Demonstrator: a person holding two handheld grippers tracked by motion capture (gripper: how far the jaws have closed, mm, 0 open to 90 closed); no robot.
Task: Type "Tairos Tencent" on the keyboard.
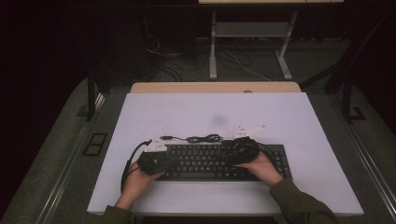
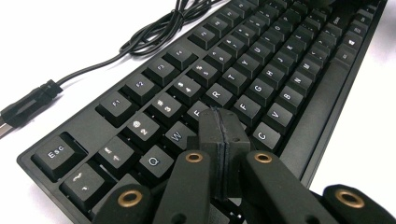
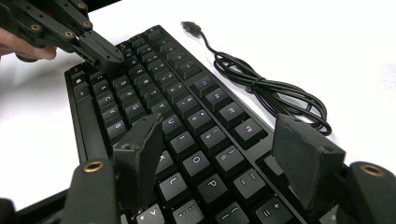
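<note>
keyboard (image 1: pixel 219 161) lies flat on the white tabletop (image 1: pixel 187 112), near the person's edge, long side across. its cable (image 1: pixel 201 138) is coiled loosely on the tabletop just behind the top row, plug end free and connected to nothing.

progress, as judged: the work in hand looks like pressing keys with the jaw tips. the keyboard seems already set in place and both hands are over it, so this reads as the middle of the pressing, not the start. how many keys have been struck, and how many are left, cannot be told from the pictures. the unplugged cable may or may not be part of the job.

left gripper (image 2: pixel 220 122): jaws clenched tight, pads pressed flat against each other with nothing between them. the joined tip points down into the letter rows and sits among the keys around d (image 2: pixel 233 128), between e (image 2: pixel 198 112) and c (image 2: pixel 263 135). it looks to be touching or pushing a key there; the key under the tip is hidden.

right gripper (image 3: pixel 224 154): jaws released, standing well apart, grasping nothing. they hang over the right-hand letter block, with o (image 3: pixel 196 159), l (image 3: pixel 170 179) and p (image 3: pixel 211 183) seen through the gap. no contact with any key can be made out.

the left hand (image 1: pixel 137 179) and right hand (image 1: pixel 261 168) rest at the keyboard's front edge.
</note>
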